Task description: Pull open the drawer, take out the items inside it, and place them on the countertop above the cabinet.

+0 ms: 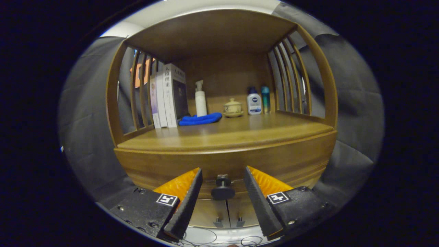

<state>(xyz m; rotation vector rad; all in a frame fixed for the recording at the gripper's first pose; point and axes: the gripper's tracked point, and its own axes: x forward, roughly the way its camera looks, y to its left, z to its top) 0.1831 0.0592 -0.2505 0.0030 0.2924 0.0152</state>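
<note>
Two fingers of the hand-held gripper stand spread apart on either side of the dark round knob of the closed drawer, with clear gaps between each finger and the knob, gripping nothing; the drawer front sits flush in the wooden cabinet, just under the countertop. On that countertop stand upright books beside the slatted left side, a folded blue cloth, a white pump bottle, a small lidded ceramic pot and two bottles near the back; two lower doors show beneath the drawer
</note>
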